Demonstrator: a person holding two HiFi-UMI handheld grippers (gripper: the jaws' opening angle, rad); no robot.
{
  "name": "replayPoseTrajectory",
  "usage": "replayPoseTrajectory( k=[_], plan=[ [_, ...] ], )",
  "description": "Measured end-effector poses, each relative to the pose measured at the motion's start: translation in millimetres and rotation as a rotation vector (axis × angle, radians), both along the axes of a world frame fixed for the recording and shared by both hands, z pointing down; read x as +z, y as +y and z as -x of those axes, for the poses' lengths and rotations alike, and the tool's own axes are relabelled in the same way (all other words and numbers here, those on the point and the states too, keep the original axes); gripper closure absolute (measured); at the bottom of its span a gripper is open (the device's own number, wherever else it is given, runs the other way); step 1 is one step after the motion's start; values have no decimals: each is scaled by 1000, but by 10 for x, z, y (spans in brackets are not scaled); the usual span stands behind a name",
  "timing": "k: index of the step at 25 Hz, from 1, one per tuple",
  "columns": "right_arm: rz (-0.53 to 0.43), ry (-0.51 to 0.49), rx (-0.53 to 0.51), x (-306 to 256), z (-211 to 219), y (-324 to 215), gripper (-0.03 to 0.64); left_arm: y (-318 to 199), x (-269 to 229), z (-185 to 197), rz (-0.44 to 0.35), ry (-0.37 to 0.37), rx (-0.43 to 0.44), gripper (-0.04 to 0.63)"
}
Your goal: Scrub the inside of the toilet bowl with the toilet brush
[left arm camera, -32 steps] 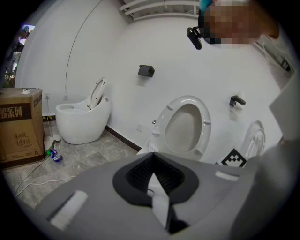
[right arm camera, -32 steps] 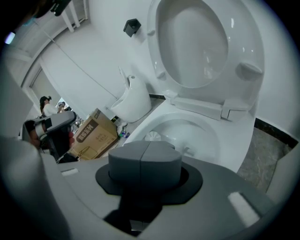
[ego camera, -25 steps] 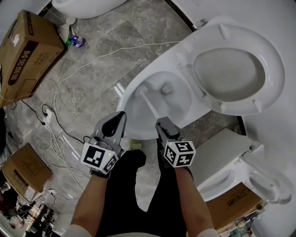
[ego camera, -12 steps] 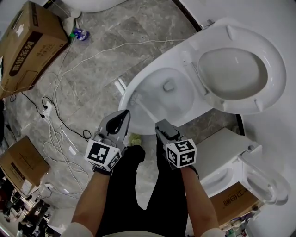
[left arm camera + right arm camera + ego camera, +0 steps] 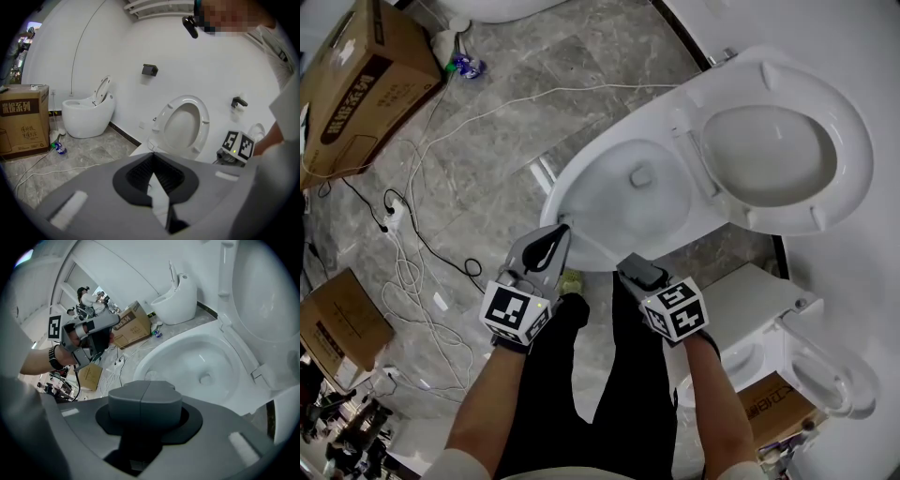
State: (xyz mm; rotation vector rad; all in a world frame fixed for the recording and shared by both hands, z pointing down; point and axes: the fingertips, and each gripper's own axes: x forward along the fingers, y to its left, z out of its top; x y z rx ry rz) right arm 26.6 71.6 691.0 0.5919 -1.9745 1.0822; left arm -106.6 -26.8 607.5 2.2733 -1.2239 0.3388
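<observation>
Head view: the right gripper (image 5: 625, 265) sits at six o'clock of the glossy white toilet bowl (image 5: 567, 169). Its jaws are pinched on the thin white handle of the toilet brush (image 5: 592, 244), which slants off toward ten o'clock, low against the near wall. The left gripper (image 5: 560, 230) hovers at the rim's eight o'clock.

Left gripper view: the grey ribbed jaws meet at the tips with nothing gripped. The oval seat (image 5: 204, 126) stands raised at one o'clock.

Right gripper view: the blocky grey jaws are pressed together. The bristly brush head (image 5: 151, 376) peeks just above them at twelve, inside the smooth toilet bowl (image 5: 206, 357)
</observation>
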Motion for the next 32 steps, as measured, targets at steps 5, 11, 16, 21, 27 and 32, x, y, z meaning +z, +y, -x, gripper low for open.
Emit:
replayPoseTrajectory(
  k=[5,11,16,21,27,32],
  plan=[
    [20,30,-83,-44,-108,64,456,36,27,-79,13,5,4,589],
    [57,82,-159,-66,-298,39,456,59,22,-167,20,8,12,589],
    [79,139,-213,-91,-470,-29,456,49,14,-276,24,12,20,589],
    [88,211,-257,-135,-650,-115,456,5,-13,-340,27,21,15,589],
    [88,290,-327,-186,-833,-258,456,-41,3,-430,34,22,16,589],
    [93,366,-364,-211,-956,-288,456,-37,10,-537,42,34,24,589]
  ],
)
